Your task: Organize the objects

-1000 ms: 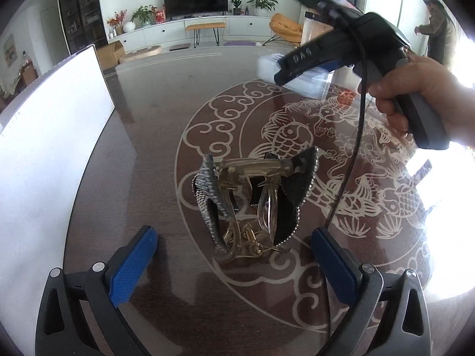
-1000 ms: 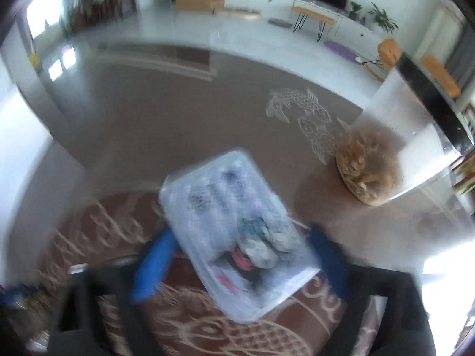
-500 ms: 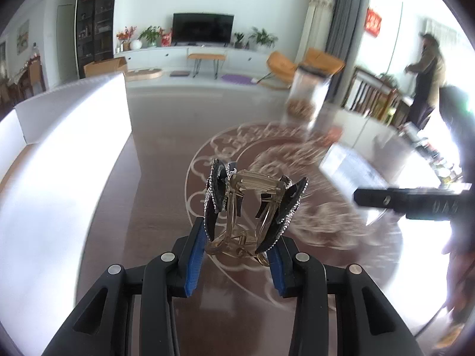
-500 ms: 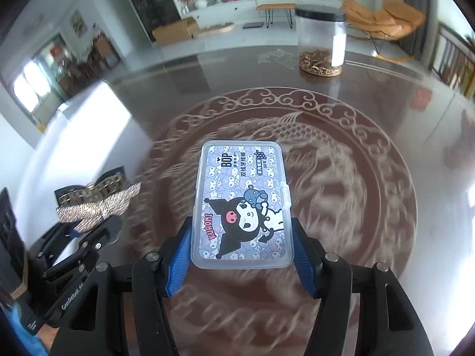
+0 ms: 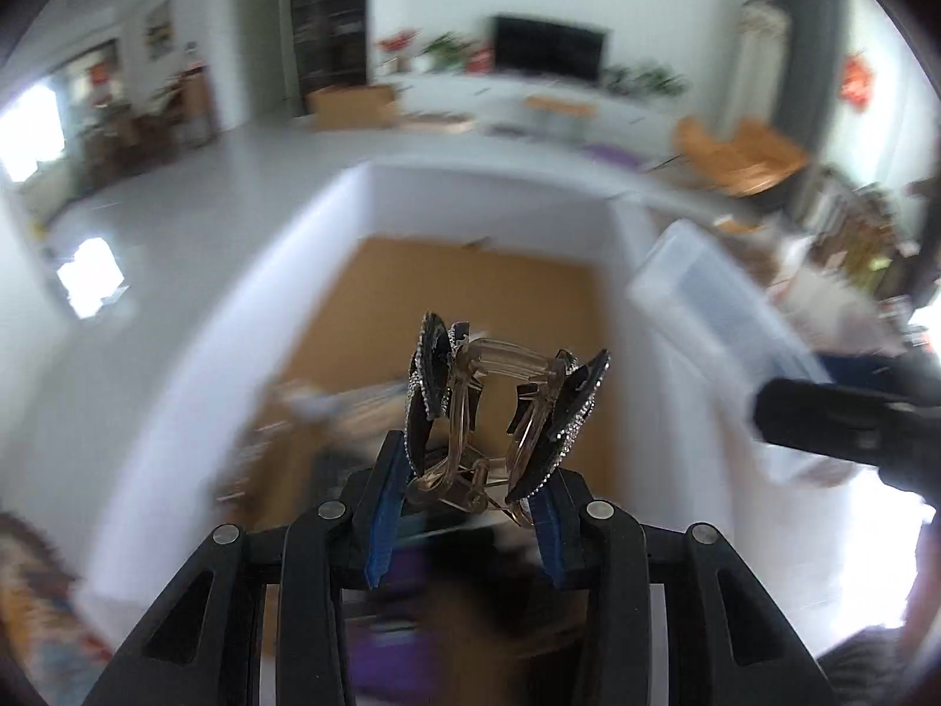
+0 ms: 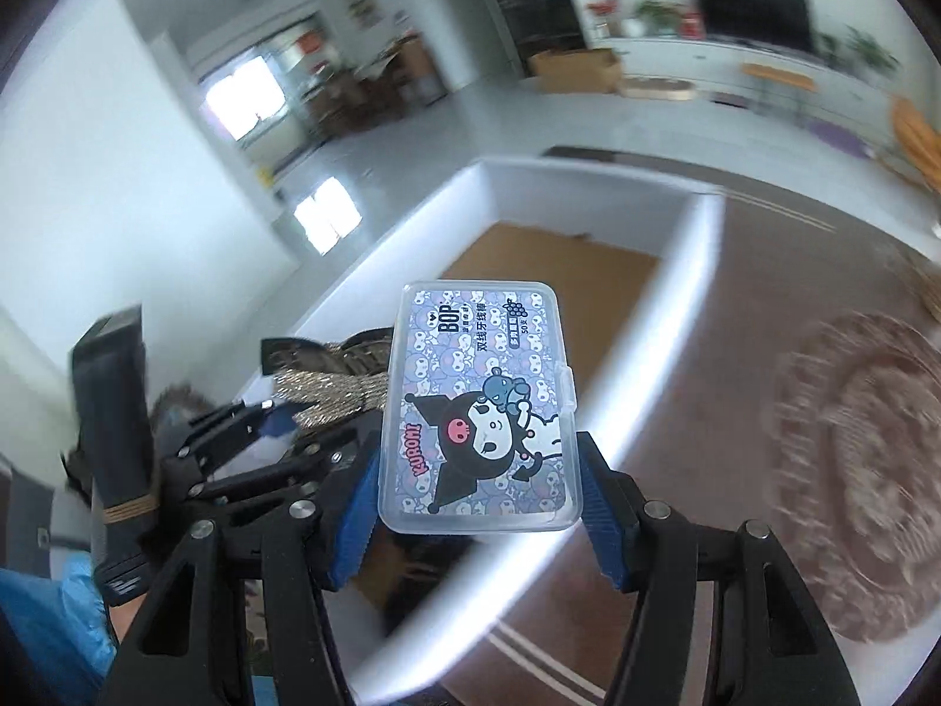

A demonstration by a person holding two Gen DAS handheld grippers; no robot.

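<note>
- The left wrist view looks forward and steeply down along its blue-padded fingers into the white-walled box with a brown cardboard floor [image 5: 470,270], close above it.
- The right wrist view faces the same box [image 6: 694,235] from its right side, over the dark patterned table [image 6: 764,306].
- Both share the box and the far television wall.

blur: stuff in the white box [image 5: 629,247] is smeared, can't tell what any of it is | hidden: clear case [image 5: 706,306] partly behind the right tongs [image 5: 847,429] | cut off: surface [image 6: 823,388] pattern, also blurred
</note>
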